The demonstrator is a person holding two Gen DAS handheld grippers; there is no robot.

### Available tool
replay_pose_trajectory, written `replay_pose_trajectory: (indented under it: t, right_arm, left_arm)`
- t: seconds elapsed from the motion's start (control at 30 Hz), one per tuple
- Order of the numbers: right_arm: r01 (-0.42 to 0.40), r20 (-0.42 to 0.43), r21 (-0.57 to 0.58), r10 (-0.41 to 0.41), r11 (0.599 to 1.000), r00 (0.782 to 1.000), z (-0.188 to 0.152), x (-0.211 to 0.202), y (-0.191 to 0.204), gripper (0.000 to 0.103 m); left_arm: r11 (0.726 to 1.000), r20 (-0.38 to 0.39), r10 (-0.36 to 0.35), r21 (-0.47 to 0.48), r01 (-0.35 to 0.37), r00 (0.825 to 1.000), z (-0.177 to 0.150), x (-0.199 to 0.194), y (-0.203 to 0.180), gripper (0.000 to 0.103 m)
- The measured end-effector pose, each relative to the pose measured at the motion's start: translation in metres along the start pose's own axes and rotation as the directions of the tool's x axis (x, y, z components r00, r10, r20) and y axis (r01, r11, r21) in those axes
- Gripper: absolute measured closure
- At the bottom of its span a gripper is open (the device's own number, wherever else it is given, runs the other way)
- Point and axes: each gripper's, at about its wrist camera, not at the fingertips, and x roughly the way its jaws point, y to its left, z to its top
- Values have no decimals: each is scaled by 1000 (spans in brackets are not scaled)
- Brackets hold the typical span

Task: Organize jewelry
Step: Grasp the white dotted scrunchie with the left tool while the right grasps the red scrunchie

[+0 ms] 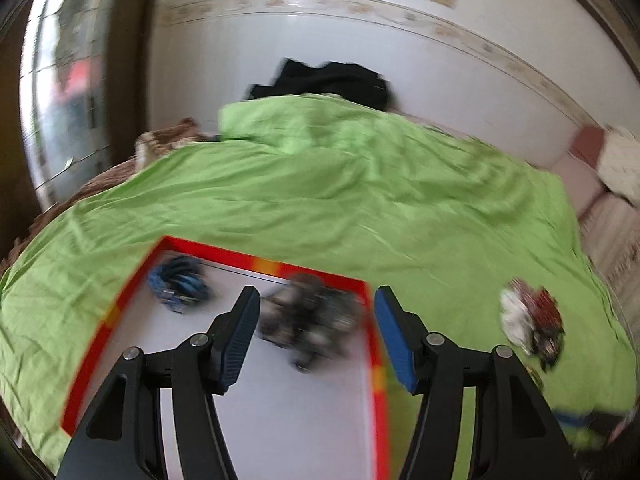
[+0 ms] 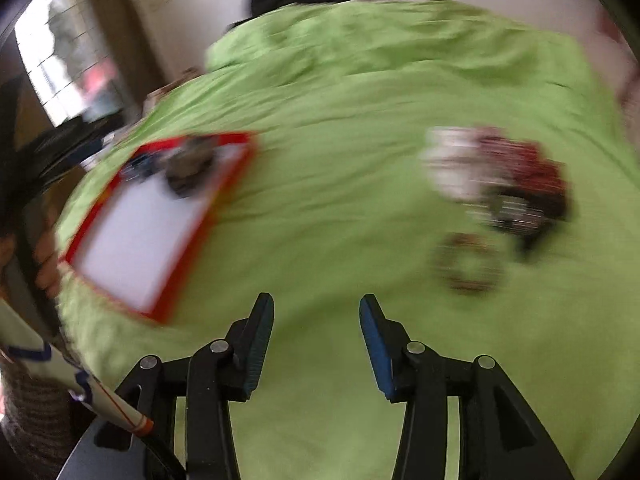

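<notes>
A red-rimmed tray (image 1: 224,254) with a white floor lies on the green sheet (image 1: 360,184). In it are a bunch of blue bracelets (image 1: 180,282) and a dark pile of jewelry (image 1: 310,332). My left gripper (image 1: 317,292) hangs open over the tray, the dark pile just beyond its fingers, nothing gripped. A loose heap of white, red and dark jewelry (image 2: 500,176) lies on the sheet to the right, with a brown bead bracelet (image 2: 444,264) nearer. My right gripper (image 2: 317,300) is open over bare sheet between the tray (image 2: 236,172) and that heap. Both views are blurred.
A black garment (image 1: 332,80) lies at the far end of the bed against a white wall. A brown blanket (image 1: 168,140) shows at the left, pale pillows (image 1: 620,160) at the right. A hand (image 2: 46,264) holds the left tool beside the tray.
</notes>
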Motion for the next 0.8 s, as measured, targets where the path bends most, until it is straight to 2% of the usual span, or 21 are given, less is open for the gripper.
replay_pose_trajectory:
  t: [0.03, 0.13, 0.2, 0.27, 0.33, 0.47, 0.53, 0.67, 0.8]
  right_arm:
    - [46, 3, 34, -46, 998, 999, -2, -6, -26, 54]
    - [105, 13, 131, -108, 986, 994, -3, -19, -82, 54]
    - [130, 30, 203, -139, 970, 990, -3, -28, -127, 54]
    - [129, 57, 255, -148, 958, 987, 2, -34, -155, 54]
    - [113, 87, 301, -145, 947, 986, 8, -38, -179, 54]
    - [20, 152, 370, -82, 929, 985, 37, -28, -217, 52]
    - [-18, 162, 377, -46, 926, 986, 53, -16, -228, 50]
    - [-29, 177, 395, -45, 918, 983, 72, 8, -241, 50]
    - [-69, 158, 402, 5, 913, 988, 84, 38, -257, 50]
  left_arm:
    - [1000, -10, -21, 22, 22, 1000, -4, 0, -12, 41]
    - [993, -66, -89, 74, 93, 994, -20, 2, -45, 41]
    - [987, -115, -130, 77, 139, 985, -32, 8, -63, 41]
    - [980, -177, -182, 49, 193, 967, -44, 17, -78, 41]
    - [974, -251, -208, 29, 223, 945, -51, 31, -94, 41]
    - [969, -304, -241, -22, 247, 922, -48, 52, -125, 41]
    - [965, -311, -255, -24, 261, 915, -41, 61, -143, 41]
    - [966, -328, -230, 38, 256, 916, -28, 91, -186, 41]
    - [957, -363, -249, 53, 286, 898, -24, 129, -213, 41]
